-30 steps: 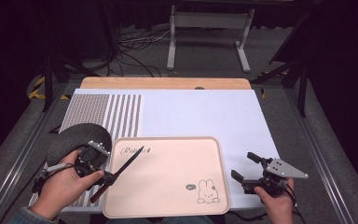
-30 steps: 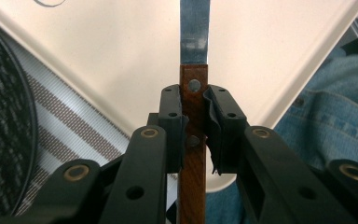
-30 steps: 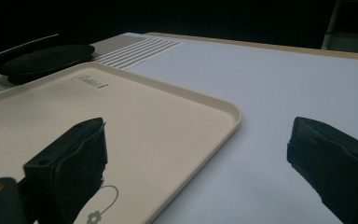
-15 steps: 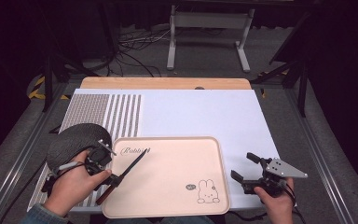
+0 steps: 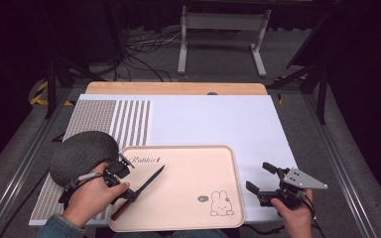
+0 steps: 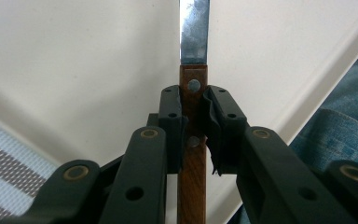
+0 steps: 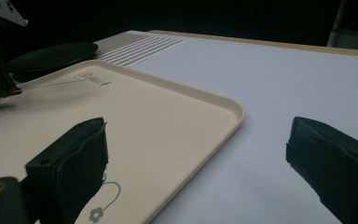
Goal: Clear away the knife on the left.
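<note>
a: where's the knife (image 5: pixel 140 191) right now?

b: it's pinched in the left tool (image 5: pixel 121 184), over the left part of the pink tray (image 5: pixel 230 171). the left gripper view shows the two pads pressed on the wooden handle (image 6: pixel 192 140) just behind where the steel blade (image 6: pixel 194 30) begins. the blade points up and away across the tray, toward its printed lettering.

a: is it resting on the tray yet?

b: i can't tell for sure. from the high view it sits very low over the tray, handle end near the tray's front edge, but whether it touches is unclear.

a: so the job in hand looks like laying it down in the tray. how to do that well?

b: i'd judge it best to lower slowly with the blade kept nearly flat, so tip and handle land together and nothing tips or skids. only spread the pads once the knife's weight is on the tray. the grip is close to the blade, so the long handle end could swing if it's let go early.

a: and the other hand?

b: the right tool (image 5: pixel 265 177) is spread wide and holds nothing, sitting on the white surface (image 5: pixel 213 119) just off the tray's right edge. it's well clear of the knife. the dark round mat (image 5: pixel 82 152) lies just left of the tray, beside the left hand (image 5: pixel 90 198).
</note>
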The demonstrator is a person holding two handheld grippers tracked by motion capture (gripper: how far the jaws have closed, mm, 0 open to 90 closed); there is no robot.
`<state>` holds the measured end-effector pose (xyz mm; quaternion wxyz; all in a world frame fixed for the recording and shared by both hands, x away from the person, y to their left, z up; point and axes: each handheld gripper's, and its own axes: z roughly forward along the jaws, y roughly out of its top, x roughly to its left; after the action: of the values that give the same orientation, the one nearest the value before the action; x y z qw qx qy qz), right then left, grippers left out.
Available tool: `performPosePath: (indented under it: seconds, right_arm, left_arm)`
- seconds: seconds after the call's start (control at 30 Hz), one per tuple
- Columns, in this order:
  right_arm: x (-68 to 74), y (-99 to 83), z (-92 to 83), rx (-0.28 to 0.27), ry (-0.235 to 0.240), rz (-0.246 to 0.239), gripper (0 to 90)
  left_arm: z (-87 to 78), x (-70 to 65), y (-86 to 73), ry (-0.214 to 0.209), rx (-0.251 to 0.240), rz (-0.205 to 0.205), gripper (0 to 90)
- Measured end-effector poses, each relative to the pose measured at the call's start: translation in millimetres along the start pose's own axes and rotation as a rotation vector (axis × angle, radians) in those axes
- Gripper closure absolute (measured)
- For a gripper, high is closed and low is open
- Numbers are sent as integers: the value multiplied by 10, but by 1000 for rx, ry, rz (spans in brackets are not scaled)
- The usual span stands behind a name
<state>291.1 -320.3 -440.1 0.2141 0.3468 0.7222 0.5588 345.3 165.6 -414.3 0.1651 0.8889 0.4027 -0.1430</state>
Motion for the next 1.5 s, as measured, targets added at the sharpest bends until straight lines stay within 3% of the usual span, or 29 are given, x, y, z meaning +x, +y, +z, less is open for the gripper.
performPosePath:
  seconds: [0.9, 1.0, 1.03, 1.07, 1.13, 1.23, 1.47, 1.5]
  right_arm:
    - [0, -6, 6, 1, 10, 3, 62]
    - [-1, -5, 6, 1, 10, 4, 62]
    - [-1, -5, 6, 1, 10, 4, 62]
    - [0, -6, 7, 2, 10, 5, 62]
    - [0, -7, 7, 3, 9, 4, 62]
    - [-2, -7, 6, 2, 8, 5, 62]
    - [-2, -8, 7, 3, 7, 3, 62]
    - [-3, -8, 7, 3, 7, 3, 62]
  left_arm:
    - [113, 16, 50, 7, 44, -18, 772]
    - [112, 11, 50, -5, 46, -17, 560]
    - [108, 2, 51, 5, 47, -16, 560]
    - [102, -13, 49, 7, 37, -11, 476]
    - [94, -29, 48, 12, 31, -11, 455]
    - [83, -44, 50, 36, 12, 0, 339]
    - [46, -83, 60, 96, -12, 53, 161]
    - [32, -102, 63, 108, -34, 84, 161]
